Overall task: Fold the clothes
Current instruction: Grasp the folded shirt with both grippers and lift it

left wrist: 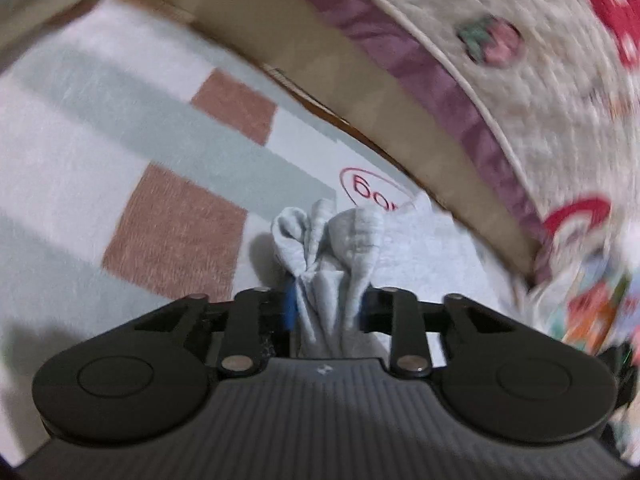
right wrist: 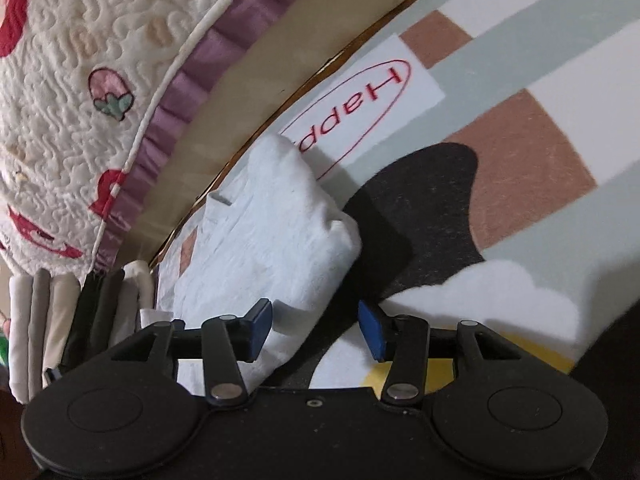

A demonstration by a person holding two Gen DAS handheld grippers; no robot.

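Note:
In the left wrist view my left gripper [left wrist: 328,304] is shut on a bunched edge of a light grey garment [left wrist: 336,248], which rises in folds between the blue pads and trails off to the right over the mat. In the right wrist view my right gripper [right wrist: 316,328] is open, its blue pads [right wrist: 260,324] apart above the near corner of the same pale garment [right wrist: 272,232], which lies crumpled on the mat. A dark garment [right wrist: 432,216] lies under and to the right of it.
A checked mat [left wrist: 120,152] of white, grey-green and brown squares with a red "Happy" oval [right wrist: 360,108] covers the floor. A quilted bedspread [right wrist: 72,80] with a purple frill hangs beside it. Folded clothes [right wrist: 60,312] are stacked at the left in the right wrist view.

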